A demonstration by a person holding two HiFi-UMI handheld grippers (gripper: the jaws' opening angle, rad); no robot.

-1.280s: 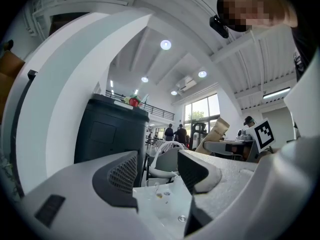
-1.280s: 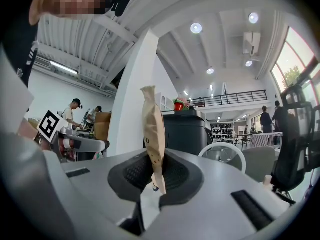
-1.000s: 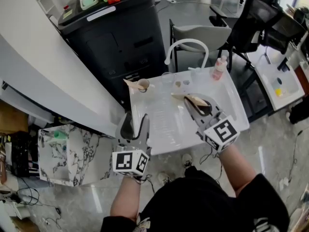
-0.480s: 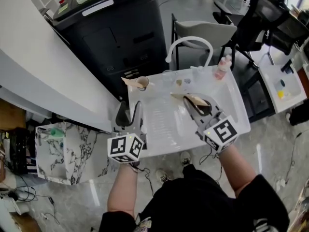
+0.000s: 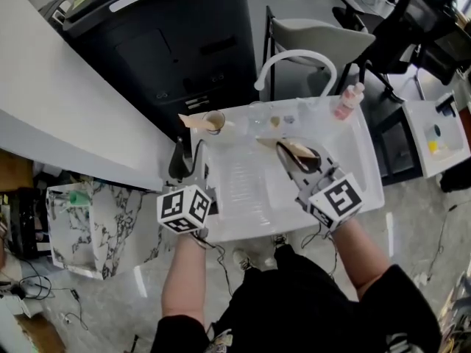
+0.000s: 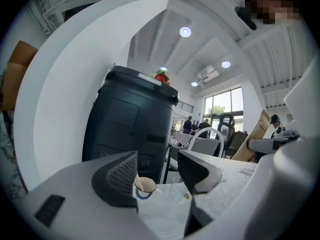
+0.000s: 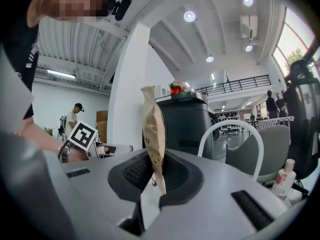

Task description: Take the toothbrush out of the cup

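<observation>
Toothbrush [image 5: 191, 121] in tan wrap sits in the cup [image 5: 215, 121], leaning out over its left rim. Cup stands upright at the far left corner of the white surface [image 5: 250, 197].

Left claw [image 5: 188, 153] is at the surface's left edge, on the near side of the cup and apart from it. Its jaws are spread wide with nothing gripped. In the left gripper view the cup [image 6: 145, 185] shows in the gap of the left claw [image 6: 157, 176], farther off and not touching.

Right claw [image 5: 300, 160] is over the middle of the surface, well right of the cup. It is closed on a tan paper packet [image 5: 288, 147]. In the right gripper view the packet [image 7: 152, 129] stands up out of the pinched right claw [image 7: 156, 181].

A white curved tap [image 5: 294, 56] rises at the far edge. A pink bottle [image 5: 347, 101] stands at the far right corner. A black bin [image 5: 169, 43] is behind the surface.
</observation>
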